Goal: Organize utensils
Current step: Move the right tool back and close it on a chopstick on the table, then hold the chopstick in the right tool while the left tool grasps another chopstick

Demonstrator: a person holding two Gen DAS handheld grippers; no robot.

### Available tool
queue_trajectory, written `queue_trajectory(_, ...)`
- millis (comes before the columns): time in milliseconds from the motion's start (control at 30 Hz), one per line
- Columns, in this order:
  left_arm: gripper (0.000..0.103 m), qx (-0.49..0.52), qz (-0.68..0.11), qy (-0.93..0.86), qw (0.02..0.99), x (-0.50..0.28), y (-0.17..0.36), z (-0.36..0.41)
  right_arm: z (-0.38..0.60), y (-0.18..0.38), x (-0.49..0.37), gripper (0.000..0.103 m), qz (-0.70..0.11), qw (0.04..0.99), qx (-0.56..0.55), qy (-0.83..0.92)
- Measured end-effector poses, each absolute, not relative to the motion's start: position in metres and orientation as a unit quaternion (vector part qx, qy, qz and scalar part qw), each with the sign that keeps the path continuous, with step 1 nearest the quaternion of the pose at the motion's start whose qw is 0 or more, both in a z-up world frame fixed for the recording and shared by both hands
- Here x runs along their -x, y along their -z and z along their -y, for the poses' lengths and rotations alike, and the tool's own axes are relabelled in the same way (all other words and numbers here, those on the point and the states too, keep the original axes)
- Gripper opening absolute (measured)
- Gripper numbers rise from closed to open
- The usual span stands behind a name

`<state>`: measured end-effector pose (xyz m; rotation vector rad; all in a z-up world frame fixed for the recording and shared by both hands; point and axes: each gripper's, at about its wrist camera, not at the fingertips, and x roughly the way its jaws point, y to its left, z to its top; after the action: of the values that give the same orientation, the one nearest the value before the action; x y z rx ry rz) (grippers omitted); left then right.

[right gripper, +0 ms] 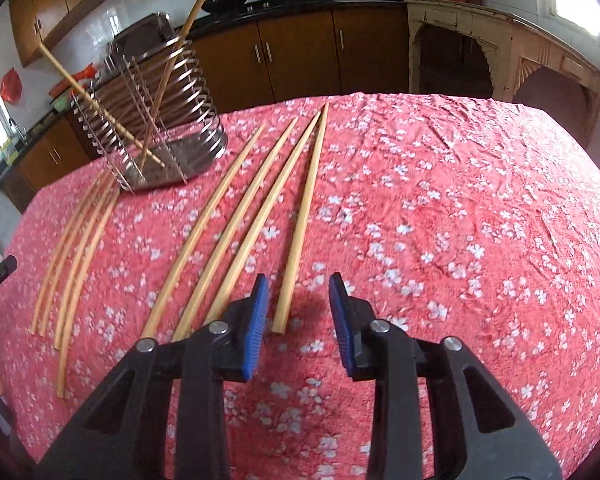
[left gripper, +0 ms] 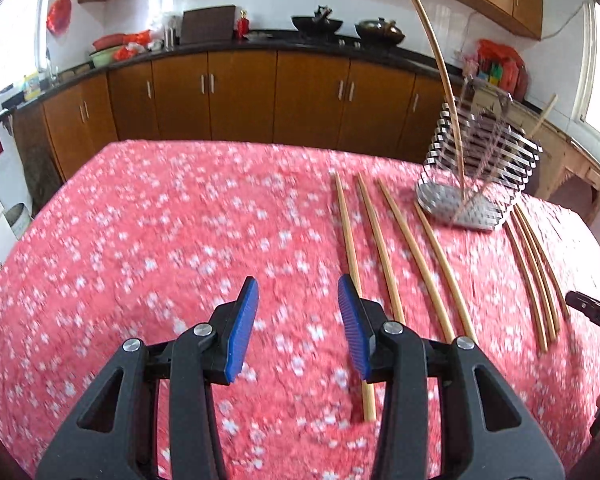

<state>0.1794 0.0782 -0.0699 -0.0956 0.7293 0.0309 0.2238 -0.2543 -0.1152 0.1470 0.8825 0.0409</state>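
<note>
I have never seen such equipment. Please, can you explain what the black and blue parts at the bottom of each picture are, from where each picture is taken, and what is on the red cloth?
No robot arm is here: a person holds a two-finger tool in each hand, with a camera on each looking forward along the fingers. One picture comes from the left gripper, the other from the right gripper. The blue pieces are pads on the jaws. Both jaws stand open and hold nothing.

On the red flowered tablecloth lie loose wooden chopsticks in two groups. A metal holder stands on the cloth with two chopsticks already leaning inside it. Kitchen cabinets are behind.
</note>
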Motion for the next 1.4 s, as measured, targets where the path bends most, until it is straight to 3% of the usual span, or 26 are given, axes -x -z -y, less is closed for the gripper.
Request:
queue_trajectory(167,0.042,0.047,-0.374,-0.001,0.926,-0.176,0.082,-0.071,0.251,0.12,-0.223,0.024,-0.427,0.904,-0.039,-0.005)
queue_trajectory(233,0.042,0.047,-0.379,0.006,0.924,-0.175,0.086,-0.069,0.25,0.12,-0.222,0.013,-0.425,0.905,-0.029,0.001)
queue_trajectory(300,0.042,0.043,-0.387,0.012,0.921,-0.175,0.09,-0.063,0.252,0.121,-0.222,0.009,-0.425,0.905,-0.034,0.004)
queue_trajectory(767,0.04,-0.026,-0.429,0.008,0.903,-0.181,0.102,-0.035,0.257,0.121,-0.223,0.009,-0.425,0.904,-0.045,0.001)
queue_trajectory(1400,0.04,-0.025,-0.429,0.009,0.903,-0.181,0.102,-0.035,0.256,0.121,-0.225,0.009,-0.426,0.904,-0.039,0.004)
